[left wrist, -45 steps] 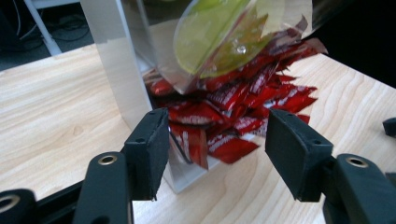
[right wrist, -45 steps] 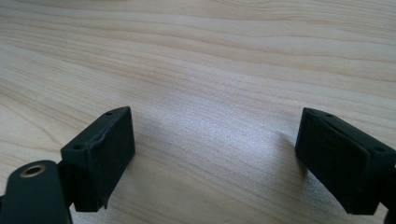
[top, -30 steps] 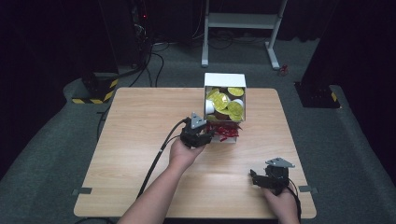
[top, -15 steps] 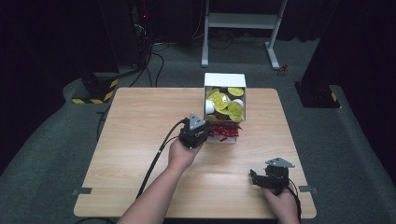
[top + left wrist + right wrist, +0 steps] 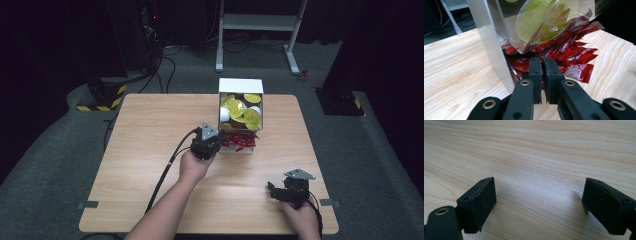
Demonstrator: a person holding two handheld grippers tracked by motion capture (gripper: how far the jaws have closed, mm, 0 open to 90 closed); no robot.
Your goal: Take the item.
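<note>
Left gripper (image 5: 542, 65) has just been closing, pinching a red sachet (image 5: 524, 63); thin grip, so it may slip or drag neighbours out of the white box (image 5: 495, 53) beside it.

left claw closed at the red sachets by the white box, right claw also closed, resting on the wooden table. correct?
Not quite. The right claw is open: the right gripper view shows its two black jaws wide apart over bare light wooden table. The rest holds: the left claw is closed at the glossy red sachets beside the white cardboard box.
</note>
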